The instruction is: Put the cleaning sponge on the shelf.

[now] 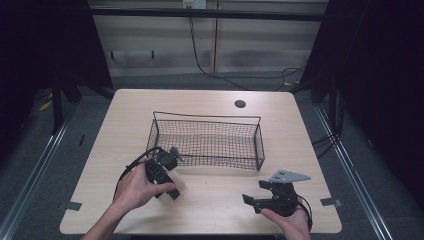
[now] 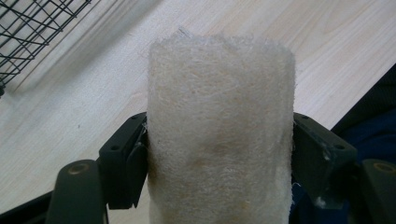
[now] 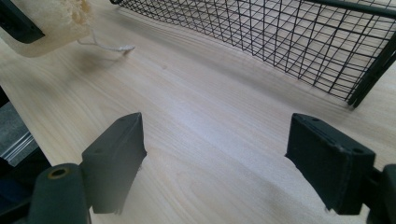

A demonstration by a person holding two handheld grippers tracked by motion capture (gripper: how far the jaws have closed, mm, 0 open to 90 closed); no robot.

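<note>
A cream fibrous loofah pad stands between the jaws of my left gripper, which is shut on both of its sides. In the high view the left gripper is held low over the table, just in front of the left end of a black wire basket. The basket looks empty. My right gripper hovers near the table's front right, jaws wide open with only bare wood between them. The right gripper view catches the loofah at the top left, with a loose string trailing from it.
The light wooden table has a dark cable hole behind the basket. The basket's mesh wall stands just ahead of the right gripper. Dark floor and metal rails surround the table.
</note>
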